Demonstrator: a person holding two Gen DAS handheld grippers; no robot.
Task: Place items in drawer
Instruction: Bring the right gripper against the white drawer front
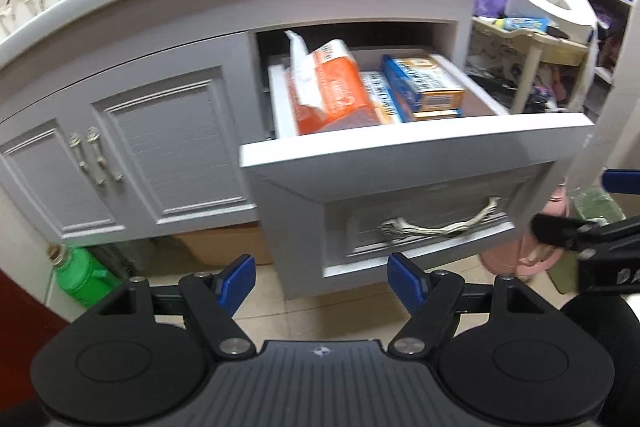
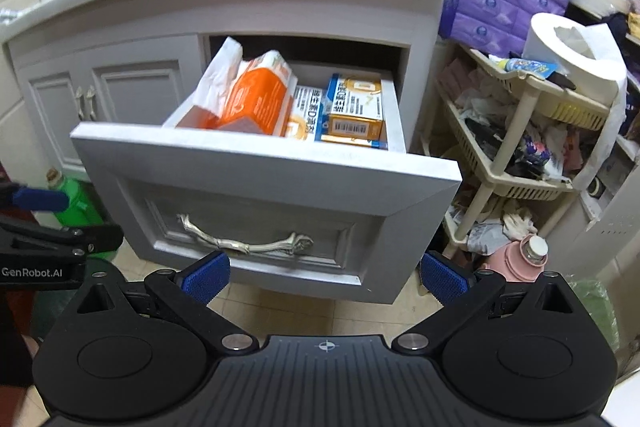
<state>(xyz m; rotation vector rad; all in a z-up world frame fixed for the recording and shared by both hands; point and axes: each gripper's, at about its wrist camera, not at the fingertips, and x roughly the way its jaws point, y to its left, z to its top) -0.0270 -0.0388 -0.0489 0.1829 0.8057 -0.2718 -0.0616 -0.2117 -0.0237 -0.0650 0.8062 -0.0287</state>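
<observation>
**Drawer open and loaded, both grippers hanging back empty**

The drawer [image 2: 256,163] is standing pulled out of the grey vanity [image 1: 160,131], and the goods are sitting inside it. The orange tissue pack [image 2: 256,99] is leaning at the drawer's 9 o'clock side, a white sheet poking up from its top. The blue-and-orange boxes [image 2: 354,111] are lying over at 3 o'clock, one stacked on another, touching the pack's flank.

The left gripper [image 1: 322,277] is hovering low in front of the drawer face, jaws spread wide, nothing between them. The right gripper [image 2: 324,277] is doing the same, wide apart and empty, with the ornate handle [image 2: 246,241] just above its 12 o'clock.

Handling call: the tissue pack is looking soft, light and squashy in slick film, so a squeeze across its middle seems best. The boxes are looking stiff, light cardboard; pinching across the narrow sides should hold. The drawer front looks rigid, and the handle's centre bar is the likely grab point for closing.
</observation>
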